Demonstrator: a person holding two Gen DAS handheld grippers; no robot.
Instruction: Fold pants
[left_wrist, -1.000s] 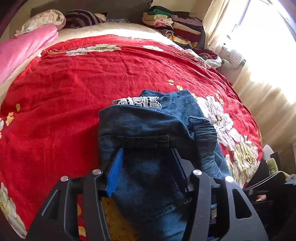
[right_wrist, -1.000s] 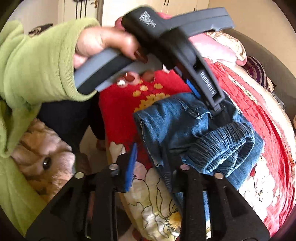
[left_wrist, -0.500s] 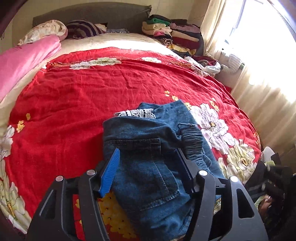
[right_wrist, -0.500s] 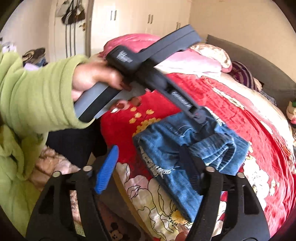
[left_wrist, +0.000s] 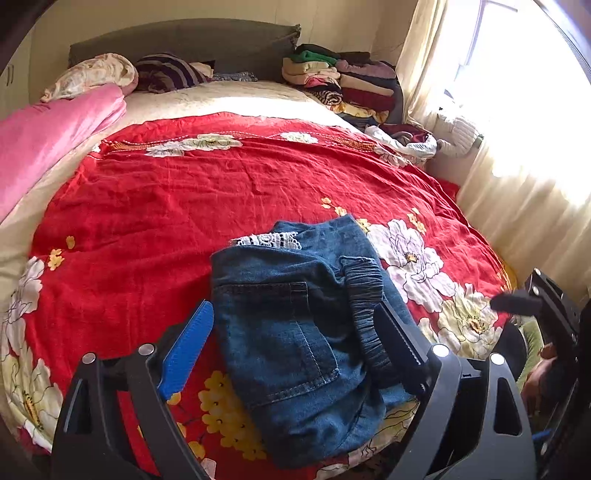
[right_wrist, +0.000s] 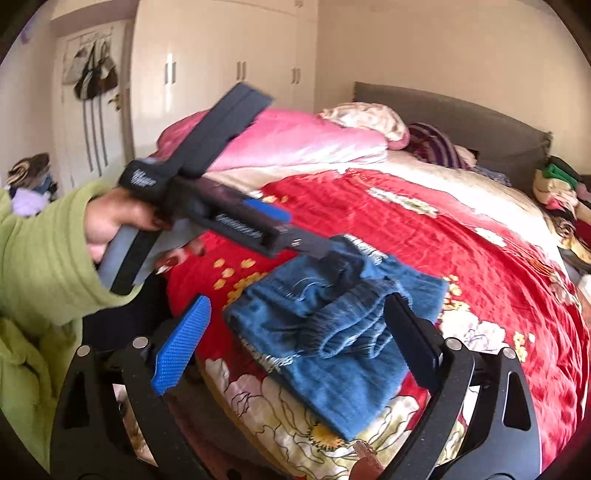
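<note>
The blue denim pants (left_wrist: 295, 332) lie folded into a compact bundle on the red flowered bedspread (left_wrist: 166, 206) near the bed's front edge. They also show in the right wrist view (right_wrist: 332, 332). My left gripper (left_wrist: 295, 343) is open and empty, held above the bundle with its jaws wide on either side. My right gripper (right_wrist: 299, 343) is open and empty, off the bed's front right corner. The left gripper (right_wrist: 280, 229) also shows in the right wrist view, held in a hand with a green sleeve.
A pink blanket (left_wrist: 48, 136) and pillows (left_wrist: 96, 74) lie at the bed's far left. A stack of folded clothes (left_wrist: 340, 81) sits at the far right by the headboard. A curtained window (left_wrist: 517, 110) is on the right. Wardrobes (right_wrist: 221, 66) stand behind.
Both grippers have pulled back and up from the pants. The left gripper no longer presses into the denim; the bundle lies free on the bed.
</note>
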